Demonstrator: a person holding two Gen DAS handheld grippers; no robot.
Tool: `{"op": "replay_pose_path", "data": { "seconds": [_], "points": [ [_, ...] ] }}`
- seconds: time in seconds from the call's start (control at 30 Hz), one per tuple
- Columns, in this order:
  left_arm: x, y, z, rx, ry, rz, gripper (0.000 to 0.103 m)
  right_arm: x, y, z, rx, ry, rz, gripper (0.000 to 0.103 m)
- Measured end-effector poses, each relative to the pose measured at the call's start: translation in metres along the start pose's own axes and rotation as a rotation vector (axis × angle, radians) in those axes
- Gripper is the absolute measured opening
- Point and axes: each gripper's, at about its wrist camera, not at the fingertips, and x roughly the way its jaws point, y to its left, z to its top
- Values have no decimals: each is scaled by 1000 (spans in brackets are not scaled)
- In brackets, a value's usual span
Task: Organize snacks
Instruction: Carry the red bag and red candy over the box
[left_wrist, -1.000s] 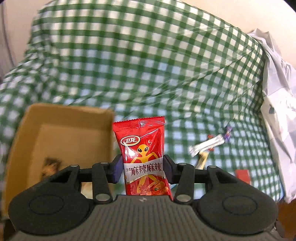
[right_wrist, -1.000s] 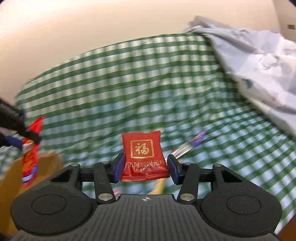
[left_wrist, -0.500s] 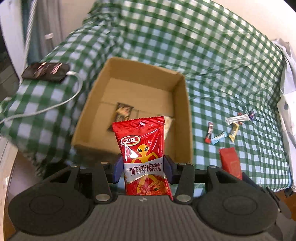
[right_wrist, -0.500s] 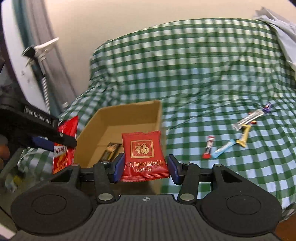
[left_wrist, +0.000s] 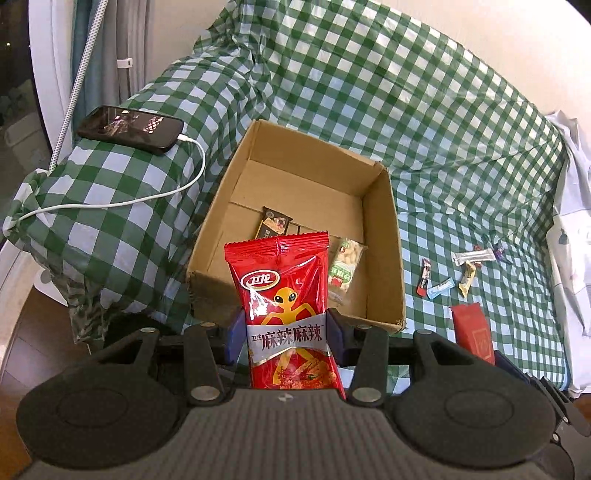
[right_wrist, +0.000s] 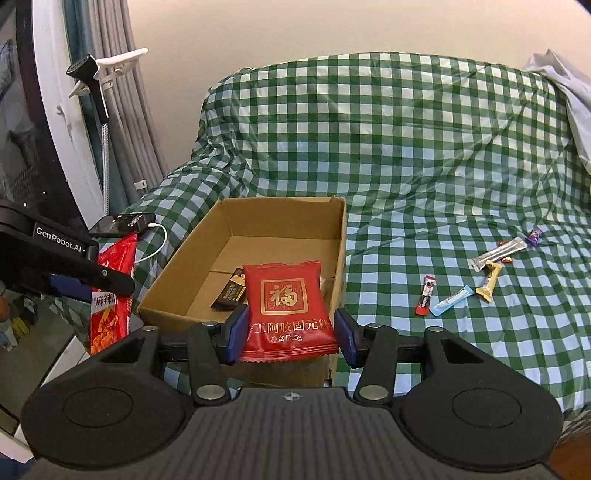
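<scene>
Both grippers have swung over to the cardboard box (left_wrist: 384, 236): left gripper (left_wrist: 284, 336) fingers clamp the spicy-strip packet (left_wrist: 284, 295), right gripper (right_wrist: 290, 334) fingers clamp the red sachet (right_wrist: 286, 302) (ready to drop).

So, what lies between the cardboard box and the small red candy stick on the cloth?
Only bare checked cloth lies between the cardboard box and the red candy stick, seen in the right wrist view.

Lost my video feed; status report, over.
Left hand-held gripper shut on red spicy-strip packet. Right hand-held gripper shut on red square sachet. Cardboard box ahead, open, unobstructed.
</scene>
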Motion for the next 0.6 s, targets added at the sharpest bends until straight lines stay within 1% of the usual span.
{"op": "replay_pose_path", "data": {
  "seconds": [0.3,0.6],
  "points": [
    [1,5,3,-27,-8,14,50,2,5,2,-36,5,-3,51],
    [13,6,15,-30,3,27,50,12,7,5,-33,17,0,51]
  ]
}}
